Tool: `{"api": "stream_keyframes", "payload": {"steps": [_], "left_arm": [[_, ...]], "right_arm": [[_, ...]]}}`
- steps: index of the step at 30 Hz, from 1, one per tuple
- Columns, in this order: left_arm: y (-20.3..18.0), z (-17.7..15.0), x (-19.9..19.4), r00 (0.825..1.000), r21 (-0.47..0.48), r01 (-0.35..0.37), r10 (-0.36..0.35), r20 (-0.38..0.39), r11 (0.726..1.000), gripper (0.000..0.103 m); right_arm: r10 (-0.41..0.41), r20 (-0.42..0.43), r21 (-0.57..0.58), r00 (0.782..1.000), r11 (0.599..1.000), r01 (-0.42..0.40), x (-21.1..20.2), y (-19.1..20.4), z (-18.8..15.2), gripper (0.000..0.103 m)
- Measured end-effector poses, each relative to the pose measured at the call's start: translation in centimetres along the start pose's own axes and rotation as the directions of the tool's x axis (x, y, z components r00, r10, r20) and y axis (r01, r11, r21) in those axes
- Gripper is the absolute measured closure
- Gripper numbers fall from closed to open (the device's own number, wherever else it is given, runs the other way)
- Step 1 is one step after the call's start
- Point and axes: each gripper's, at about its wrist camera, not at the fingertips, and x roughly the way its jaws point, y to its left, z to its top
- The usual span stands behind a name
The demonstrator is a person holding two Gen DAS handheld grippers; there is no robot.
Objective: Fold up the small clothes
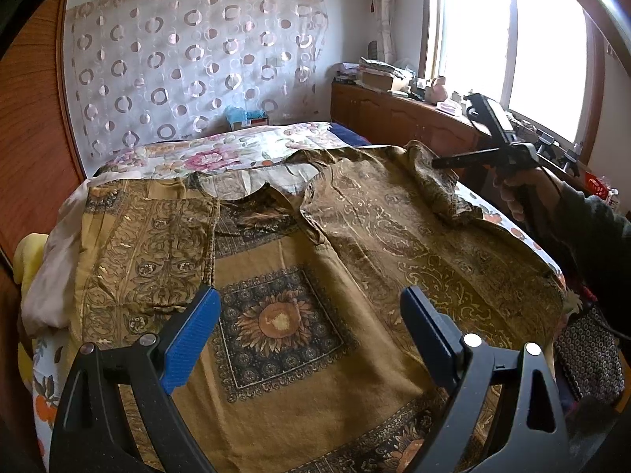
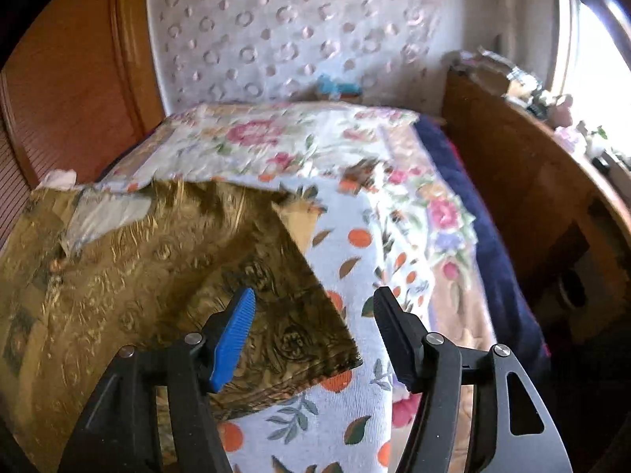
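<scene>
A brown and gold patterned shirt (image 1: 315,260) lies spread flat on the bed, collar toward the far side. Its left sleeve (image 1: 157,244) is folded in over the body. My left gripper (image 1: 311,327) is open and empty, hovering above the shirt's sunflower print. My right gripper (image 2: 311,331) is open and empty, over the edge of the shirt's right sleeve (image 2: 276,315); it also shows in the left wrist view (image 1: 437,163), at the far right shoulder of the shirt, apart from the cloth.
The bed has a white sheet with orange fruit print (image 2: 355,276) and a floral quilt (image 1: 221,153) at the far end. A wooden wardrobe (image 1: 31,118) stands left. A cluttered wooden cabinet (image 1: 398,110) runs under the window on the right. A pale cloth (image 1: 51,268) lies at the bed's left edge.
</scene>
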Motion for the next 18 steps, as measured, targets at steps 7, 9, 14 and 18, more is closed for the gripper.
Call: {"api": "stream_keyframes", "payload": {"steps": [7, 9, 14, 18], "left_arm": [[0.0, -0.3, 0.2, 1.0, 0.0, 0.002, -0.002, -0.012, 1.0, 0.01], [0.0, -0.3, 0.2, 1.0, -0.001, 0.004, -0.004, -0.013, 1.0, 0.01], [0.0, -0.4, 0.3, 1.0, -0.002, 0.004, -0.004, -0.013, 1.0, 0.01], [0.0, -0.4, 0.2, 1.0, -0.002, 0.004, -0.004, -0.013, 1.0, 0.01]], "right_arm": [[0.057, -0.057, -0.035, 0.997, 0.998, -0.059, 1.9, 0.4, -0.4, 0.057], [0.054, -0.06, -0.059, 0.997, 0.997, -0.058, 1.9, 0.6, -0.3, 0.079], [0.09, -0.034, -0.114, 0.995, 0.989, -0.094, 1.6, 1.6, -0.1, 0.102], [0.164, 0.04, -0.15, 0.986, 0.976, -0.156, -0.8, 3.4, 0.9, 0.102]]}}
